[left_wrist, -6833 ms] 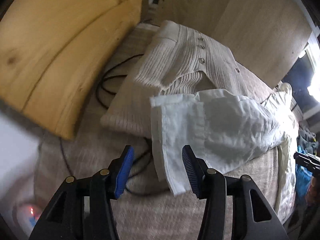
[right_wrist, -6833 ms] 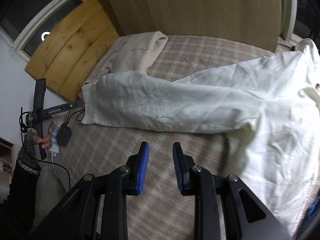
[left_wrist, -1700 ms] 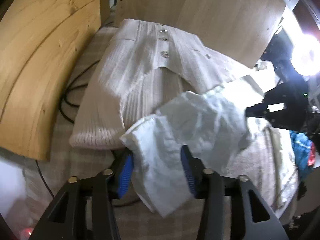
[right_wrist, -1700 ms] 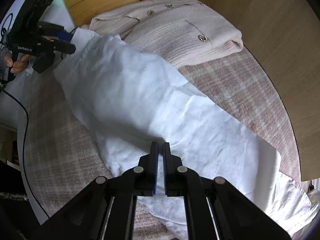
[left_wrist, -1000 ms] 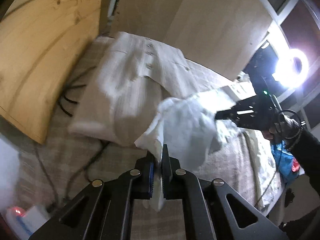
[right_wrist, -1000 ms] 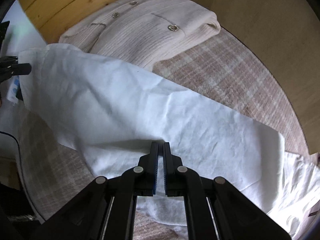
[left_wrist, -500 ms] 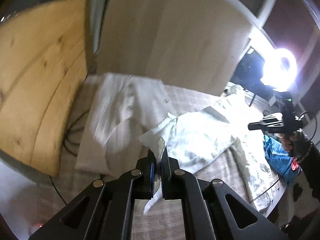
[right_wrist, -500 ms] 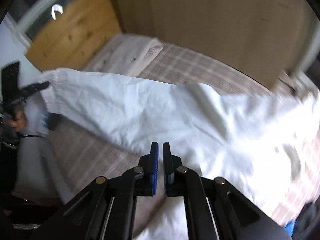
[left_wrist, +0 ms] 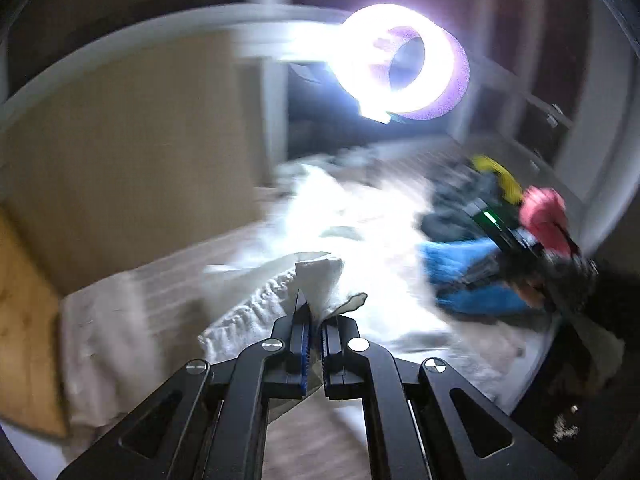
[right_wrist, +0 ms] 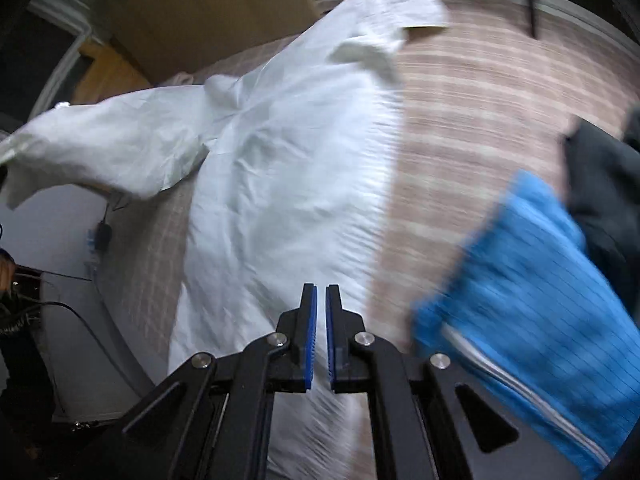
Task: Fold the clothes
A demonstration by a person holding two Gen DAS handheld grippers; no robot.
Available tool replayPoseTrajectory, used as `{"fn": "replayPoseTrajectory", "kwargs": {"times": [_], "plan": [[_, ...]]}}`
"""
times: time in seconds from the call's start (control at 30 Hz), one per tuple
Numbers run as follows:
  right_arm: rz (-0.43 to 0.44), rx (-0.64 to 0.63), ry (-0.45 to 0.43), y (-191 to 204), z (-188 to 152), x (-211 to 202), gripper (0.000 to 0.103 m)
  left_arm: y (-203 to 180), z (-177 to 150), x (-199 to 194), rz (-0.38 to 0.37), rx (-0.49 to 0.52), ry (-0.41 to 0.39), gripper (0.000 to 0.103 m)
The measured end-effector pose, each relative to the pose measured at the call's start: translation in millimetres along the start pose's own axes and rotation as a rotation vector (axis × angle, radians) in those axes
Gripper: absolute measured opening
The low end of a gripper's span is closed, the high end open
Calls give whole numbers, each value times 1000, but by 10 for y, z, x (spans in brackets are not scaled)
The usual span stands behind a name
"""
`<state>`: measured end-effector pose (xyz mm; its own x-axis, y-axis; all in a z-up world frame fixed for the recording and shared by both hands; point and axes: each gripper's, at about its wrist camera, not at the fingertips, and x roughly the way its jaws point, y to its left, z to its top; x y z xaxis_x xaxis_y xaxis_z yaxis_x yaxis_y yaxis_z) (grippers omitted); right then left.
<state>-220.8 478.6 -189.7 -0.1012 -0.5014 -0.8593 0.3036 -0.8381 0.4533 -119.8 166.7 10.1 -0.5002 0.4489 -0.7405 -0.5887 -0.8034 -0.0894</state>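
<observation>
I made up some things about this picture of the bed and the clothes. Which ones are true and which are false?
1. The left gripper pinches white cloth. True: a bunched bit of the white shirt sticks up between its blue pads.
2. The right gripper is wide open. False: its jaws are shut.
3. A blue garment lies to the right of the shirt. True.
4. The bedcover is plain green. False: it is pinkish with pale stripes.
5. A ring light is glowing. True.
</observation>
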Motion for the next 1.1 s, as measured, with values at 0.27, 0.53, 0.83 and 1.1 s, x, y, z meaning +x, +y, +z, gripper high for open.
{"fn": "replayPoseTrajectory", "kwargs": {"times": [0.27,0.53,0.83,1.1], "plan": [[52,-115,-37,-222,97,-318,5,-1417,-745,1286,-215,81,319,3],[109,-338,47,394,729,320,5,-1499,-1186,1335,-190,-39,396,12],[106,-455,127,538,444,675,5,-1074,-1529,682,-33,-248,366,26],[222,-568,207,978,-303,1178,5,-364,-1571,1032,57,-427,321,26]]}}
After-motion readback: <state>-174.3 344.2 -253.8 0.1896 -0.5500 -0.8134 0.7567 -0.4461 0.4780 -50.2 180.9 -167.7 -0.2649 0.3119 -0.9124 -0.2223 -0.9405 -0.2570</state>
